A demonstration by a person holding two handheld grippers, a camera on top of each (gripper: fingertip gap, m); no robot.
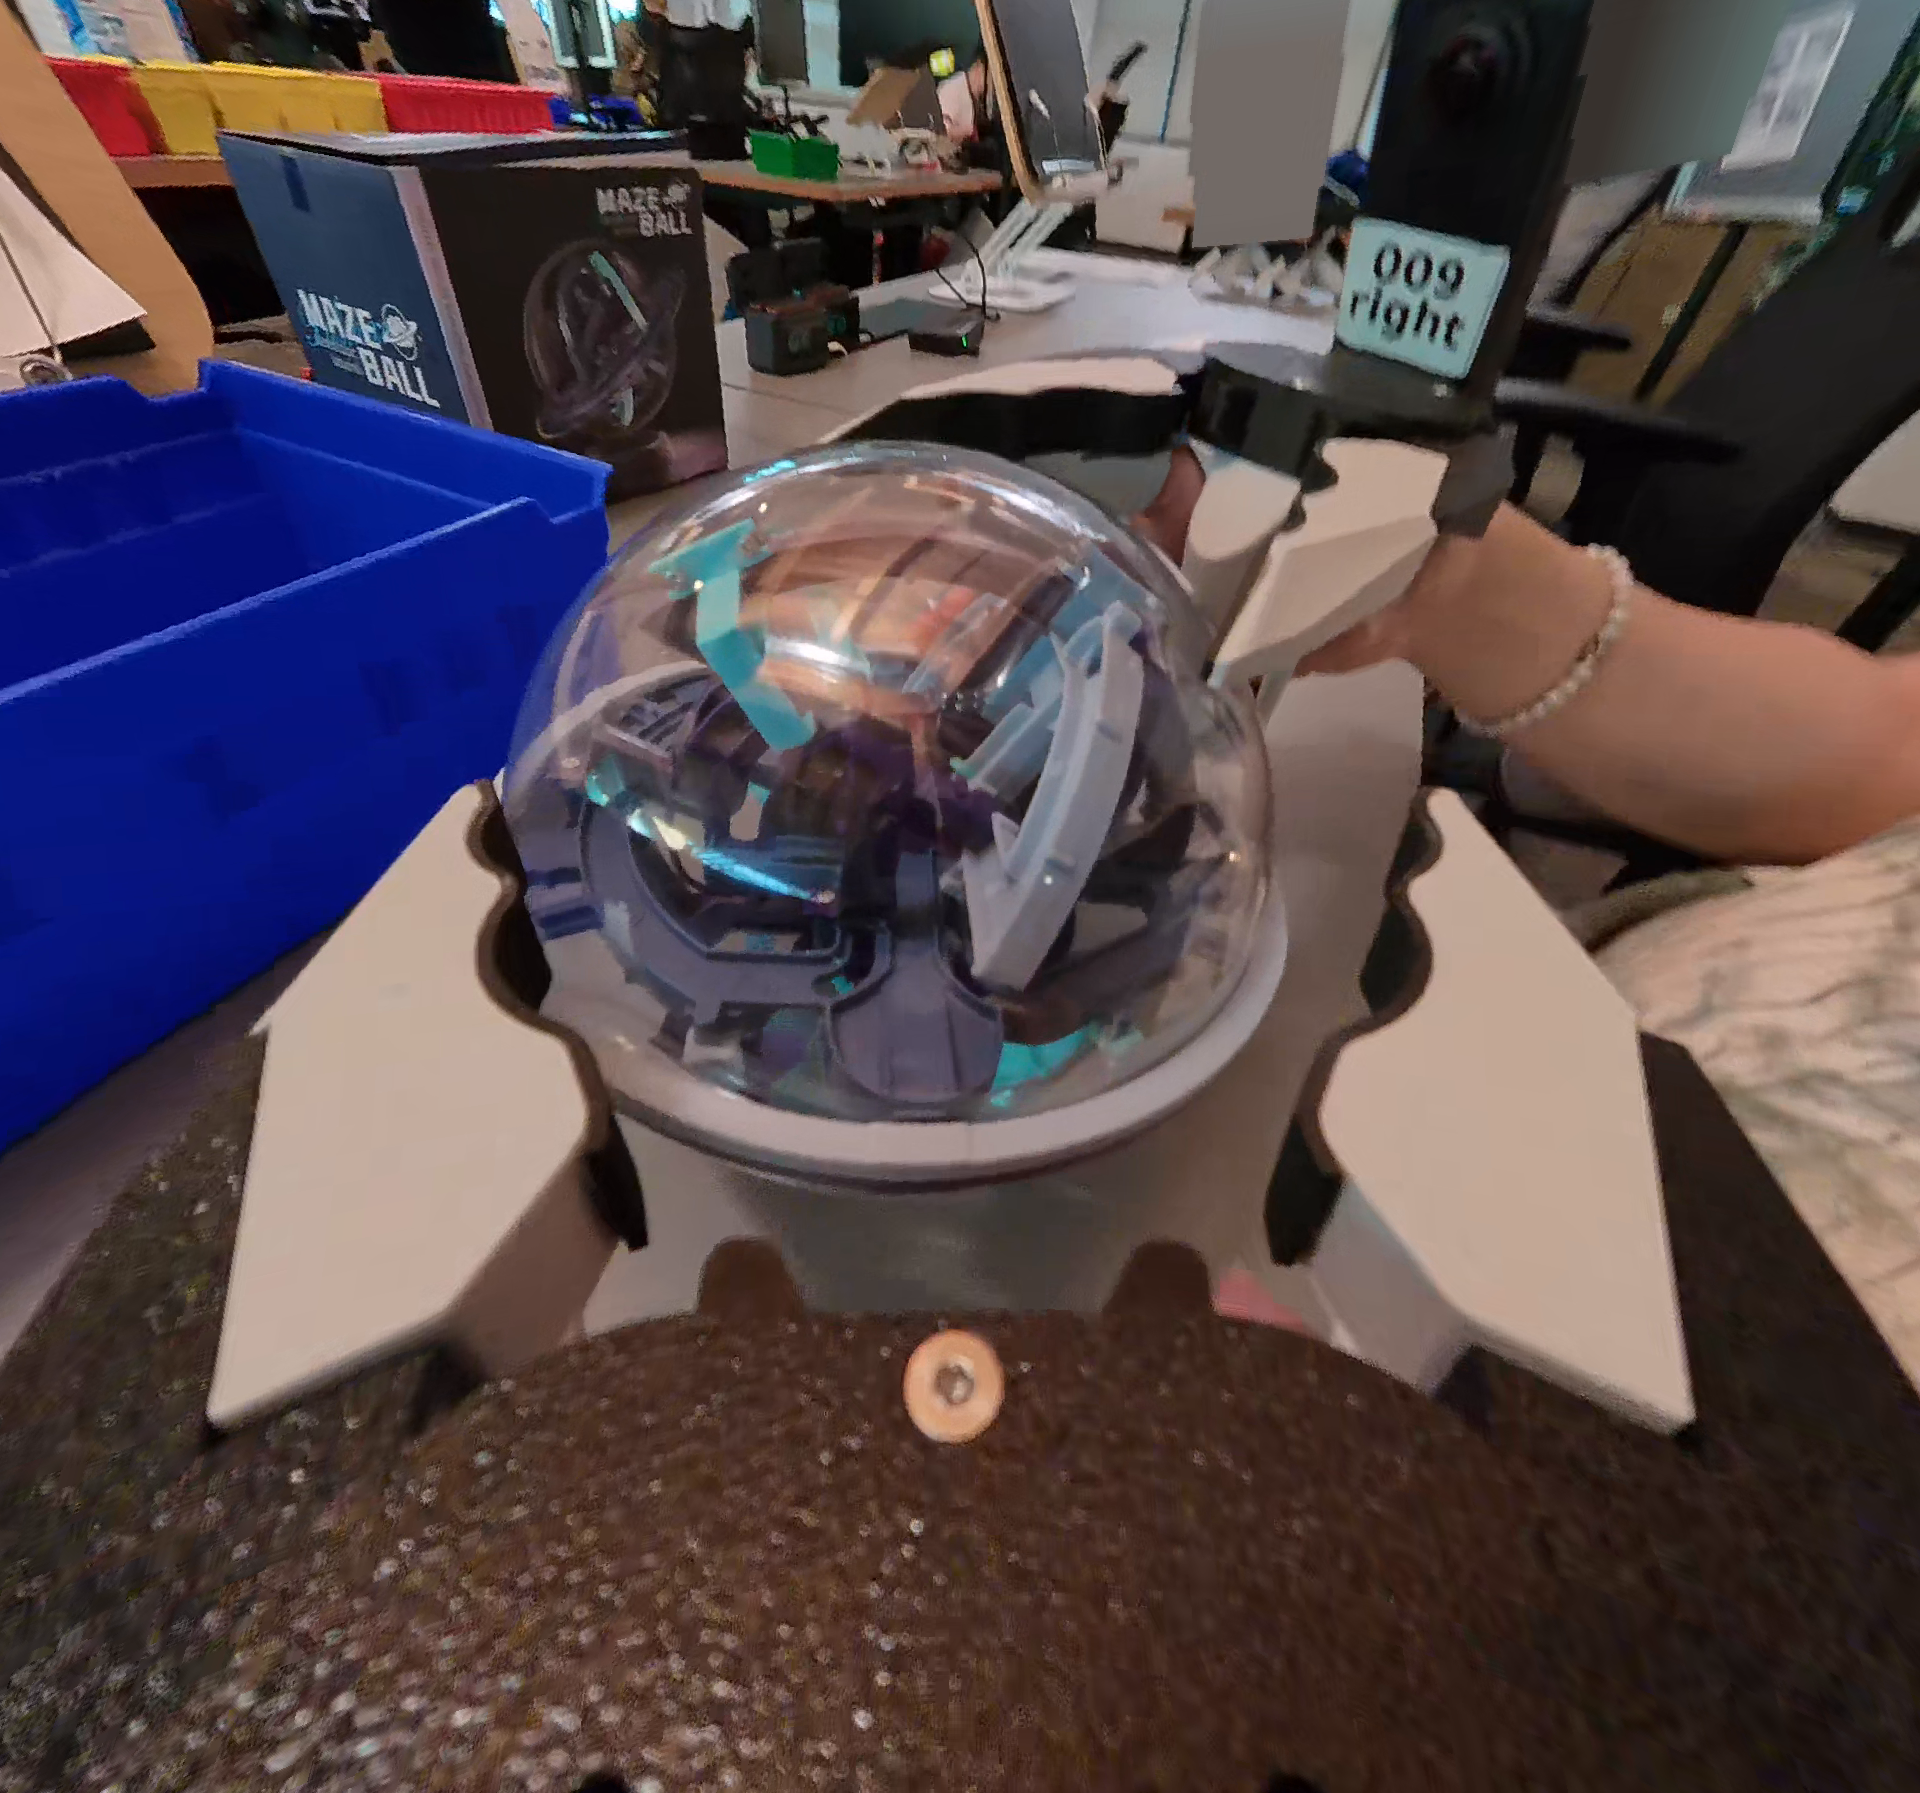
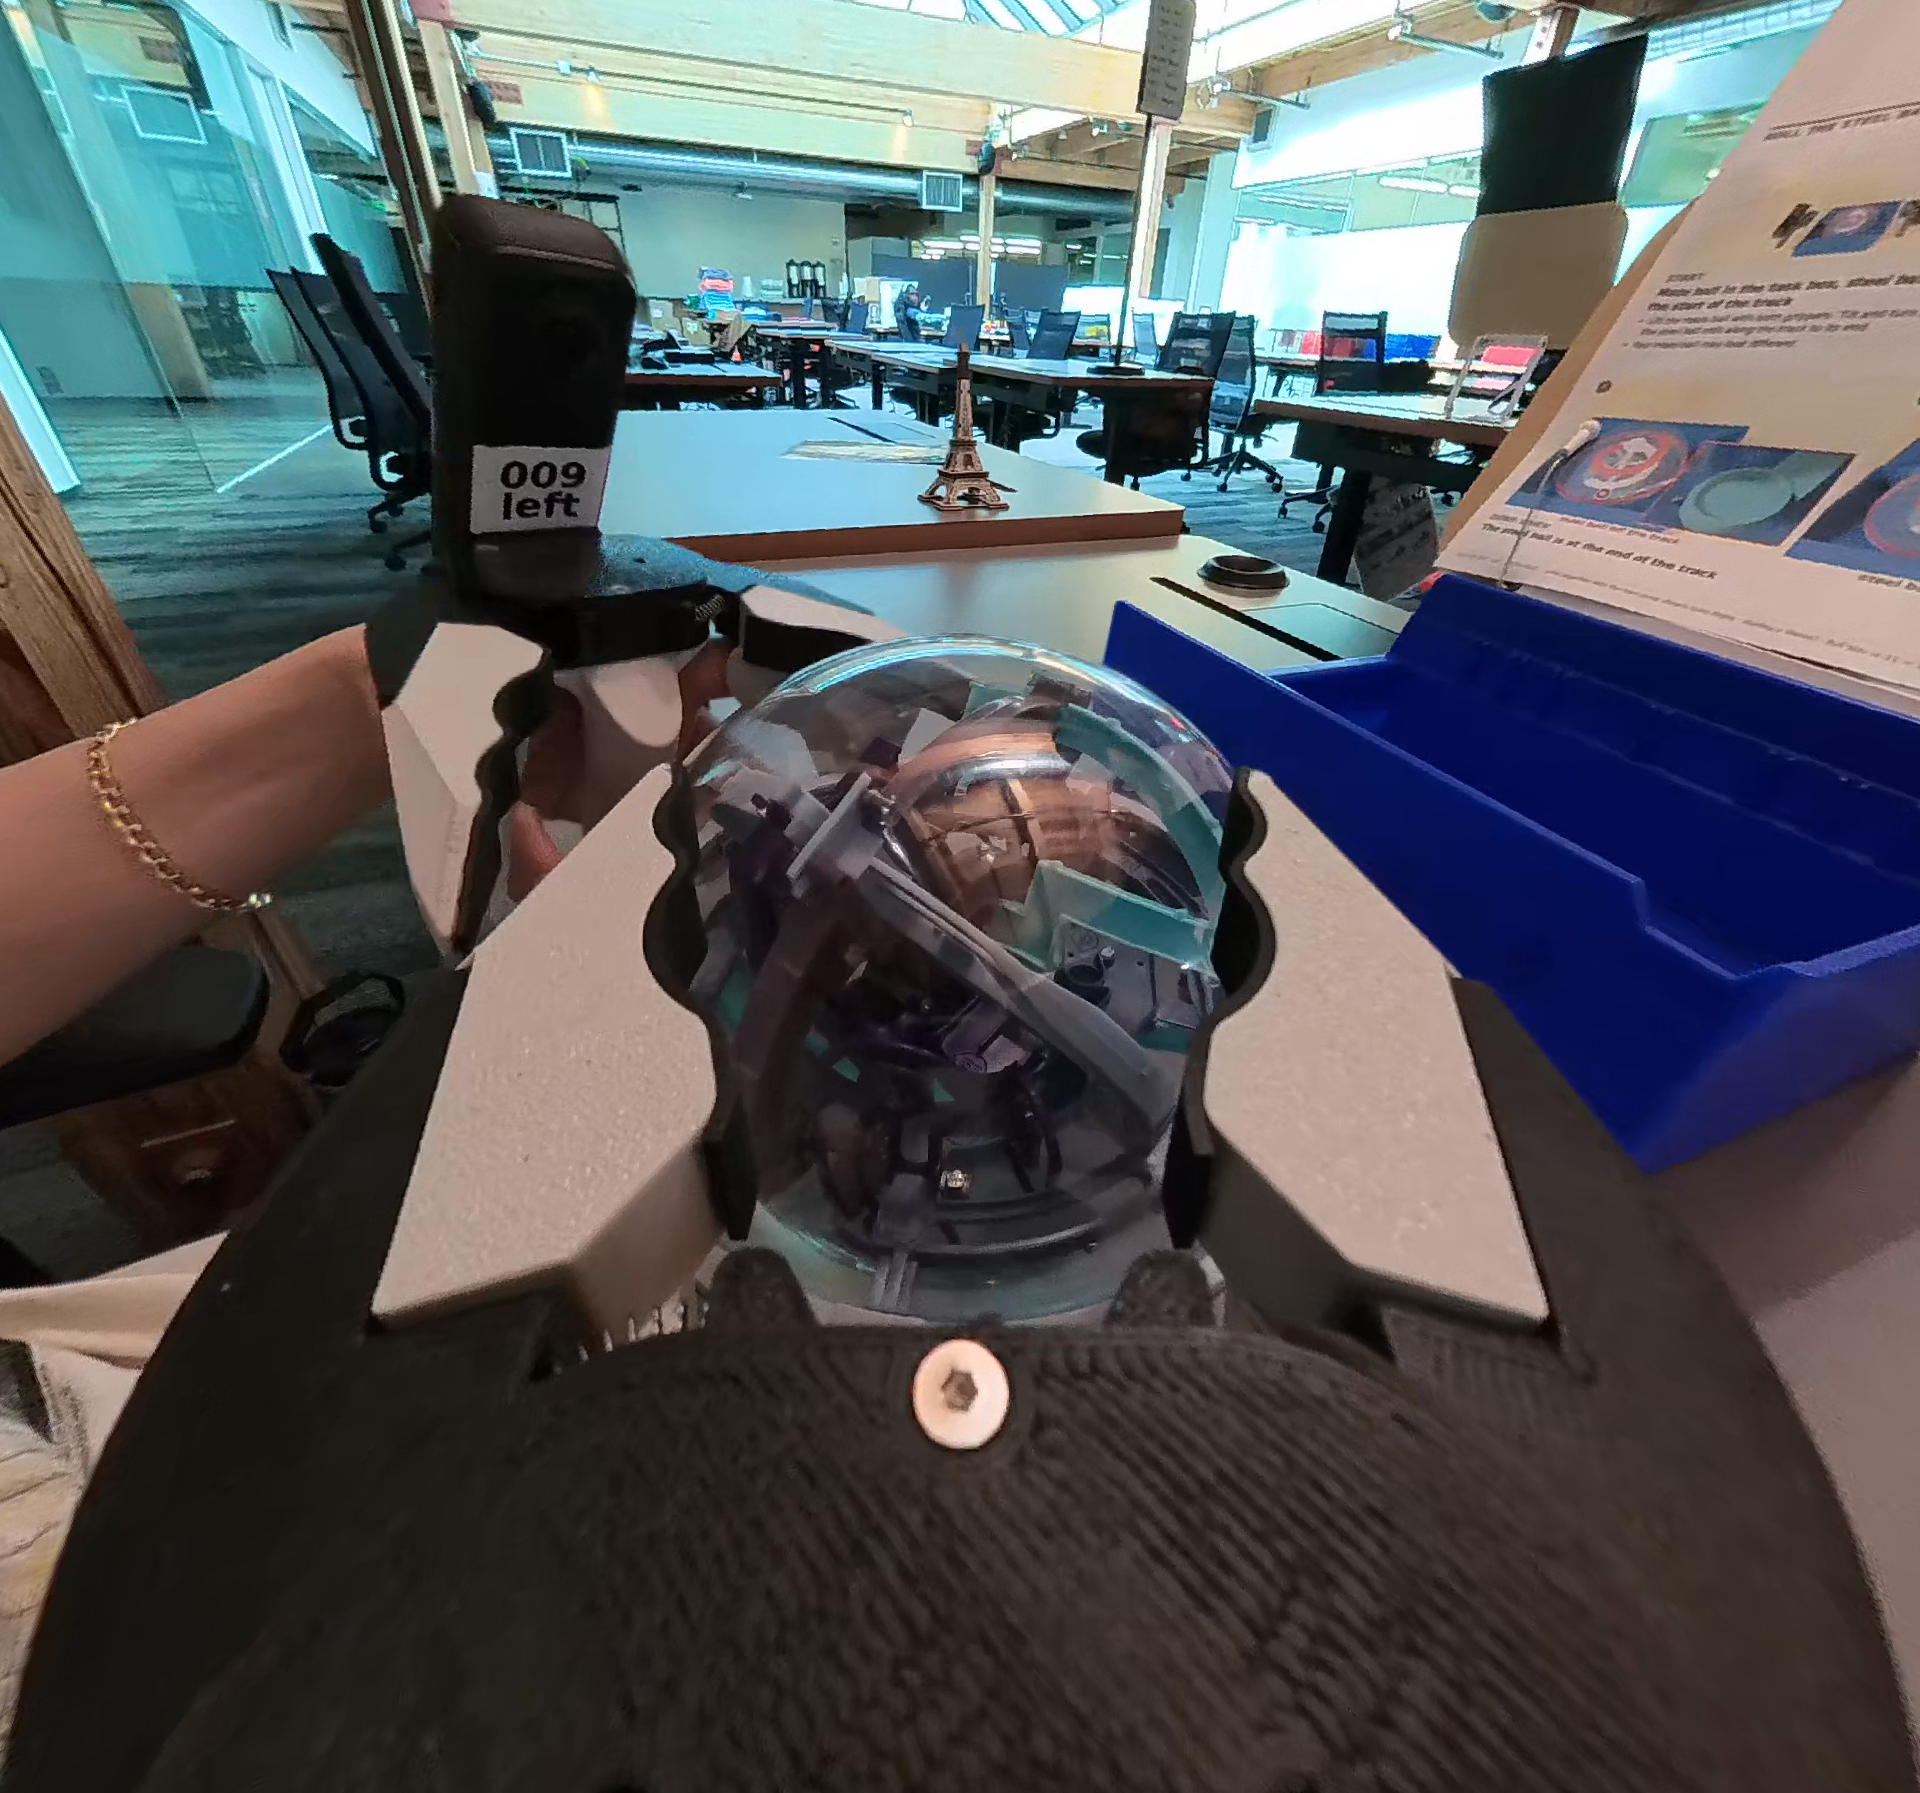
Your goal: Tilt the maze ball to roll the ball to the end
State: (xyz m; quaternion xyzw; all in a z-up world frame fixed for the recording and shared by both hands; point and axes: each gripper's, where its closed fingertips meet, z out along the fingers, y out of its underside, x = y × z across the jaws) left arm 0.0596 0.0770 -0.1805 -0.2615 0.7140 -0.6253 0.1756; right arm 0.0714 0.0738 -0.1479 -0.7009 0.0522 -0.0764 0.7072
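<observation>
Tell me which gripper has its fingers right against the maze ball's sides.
The right gripper: its fingers press both sides of the maze ball. The left gripper stands wider, a clear gap beside one finger.

A pale bench (image 1: 1340,767) carries a blue bin (image 1: 260,663) (open-topped) and, behind it, a dark box (image 1: 499,309).

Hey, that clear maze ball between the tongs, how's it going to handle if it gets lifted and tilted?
The maze ball looks rigid: a hard clear shell that probably won't flex. Its smooth, glossy, round surface seems apt to slip or roll. The right tongs grip its sides; the left tongs bracket it more widely, so contact there is unclear.
</observation>
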